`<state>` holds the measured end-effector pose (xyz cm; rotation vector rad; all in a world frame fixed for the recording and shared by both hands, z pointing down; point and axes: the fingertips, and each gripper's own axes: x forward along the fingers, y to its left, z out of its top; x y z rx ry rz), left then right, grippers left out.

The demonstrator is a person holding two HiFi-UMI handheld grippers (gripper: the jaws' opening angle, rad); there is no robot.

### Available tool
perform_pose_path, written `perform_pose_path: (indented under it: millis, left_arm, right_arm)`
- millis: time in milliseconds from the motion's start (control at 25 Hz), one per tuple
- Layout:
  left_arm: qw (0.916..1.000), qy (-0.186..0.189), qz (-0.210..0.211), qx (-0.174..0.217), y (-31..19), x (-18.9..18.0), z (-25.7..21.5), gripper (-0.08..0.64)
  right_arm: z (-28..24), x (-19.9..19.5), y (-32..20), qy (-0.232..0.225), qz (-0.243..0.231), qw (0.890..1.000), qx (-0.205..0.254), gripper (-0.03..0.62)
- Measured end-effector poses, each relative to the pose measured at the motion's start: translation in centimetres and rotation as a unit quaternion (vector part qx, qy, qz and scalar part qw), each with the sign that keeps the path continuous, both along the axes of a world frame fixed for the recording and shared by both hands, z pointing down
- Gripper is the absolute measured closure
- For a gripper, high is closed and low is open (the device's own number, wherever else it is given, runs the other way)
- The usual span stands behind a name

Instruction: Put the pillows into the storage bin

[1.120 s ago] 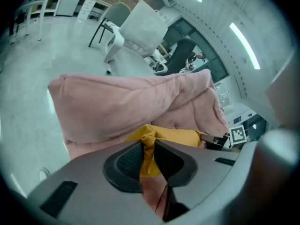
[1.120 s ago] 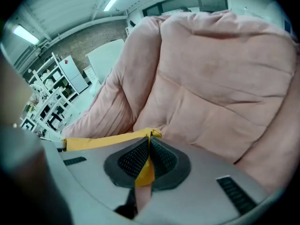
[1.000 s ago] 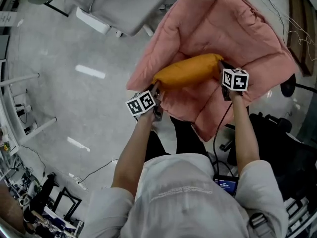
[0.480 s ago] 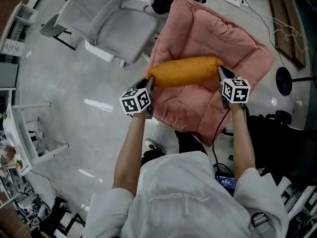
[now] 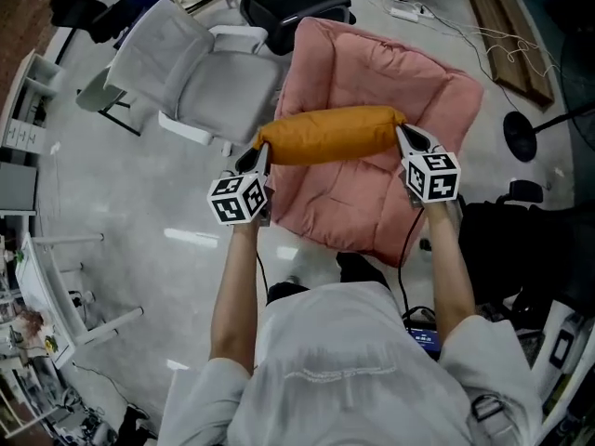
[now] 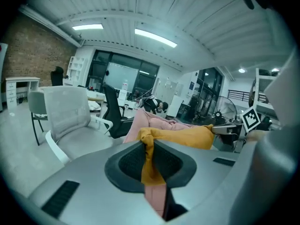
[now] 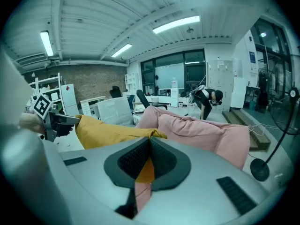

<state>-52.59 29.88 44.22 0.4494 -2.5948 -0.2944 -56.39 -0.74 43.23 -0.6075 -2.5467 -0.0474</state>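
A long orange pillow [image 5: 330,135] hangs level between my two grippers, above a big pink cushion [image 5: 372,72]. My left gripper [image 5: 261,152] is shut on the pillow's left corner, where its jaws have just been closing a little further. In the left gripper view the orange fabric [image 6: 149,156] is pinched between the left gripper's [image 6: 148,159] pads, and the right gripper [image 6: 226,130] shows at the pillow's far end. My right gripper [image 5: 403,137] is shut on the right corner; its own view shows that gripper [image 7: 149,162] clamping the orange cloth, with the orange pillow [image 7: 108,130] stretching left before the pink cushion [image 7: 201,130].
A white armchair [image 5: 186,63] stands to the left of the pink cushion and a black office chair [image 5: 297,7] behind it. A round black stand base [image 5: 521,137] and cables lie at the right. A person [image 7: 206,100] bends over far off. No storage bin shows.
Both grippers have risen together with the orange pillow stretched between them, off the pink cushion's lap. The left gripper has rolled. More of the room shows beyond the cushion.
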Motion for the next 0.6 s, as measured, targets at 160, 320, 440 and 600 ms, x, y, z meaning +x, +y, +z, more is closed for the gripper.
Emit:
perform_pose_path:
  millis: [160, 320, 440, 600]
  left_arm:
    - [0.9985, -0.011, 0.053, 0.005, -0.4, 1.9, -0.9, 0.503]
    - [0.9909, -0.023, 0.132, 0.012, -2.9, 3.9, -2.0, 0.505]
    - [0.9818, -0.032, 0.187, 0.008, -4.3, 6.1, -2.5, 0.506]
    - [0.9665, -0.032, 0.255, 0.011, -6.6, 10.0, -2.8, 0.508]
  right_arm:
    - [-1.5, 4.6, -0.6, -0.015, 0.050, 0.999, 0.002, 0.561]
    - [-2.4, 11.6, -2.7, -0.022, 0.123, 0.992, 0.008, 0.560]
    - [-2.6, 17.2, -3.5, -0.023, 0.176, 0.984, 0.008, 0.561]
    - [-2.2, 25.8, -4.1, -0.009, 0.242, 0.970, 0.008, 0.561]
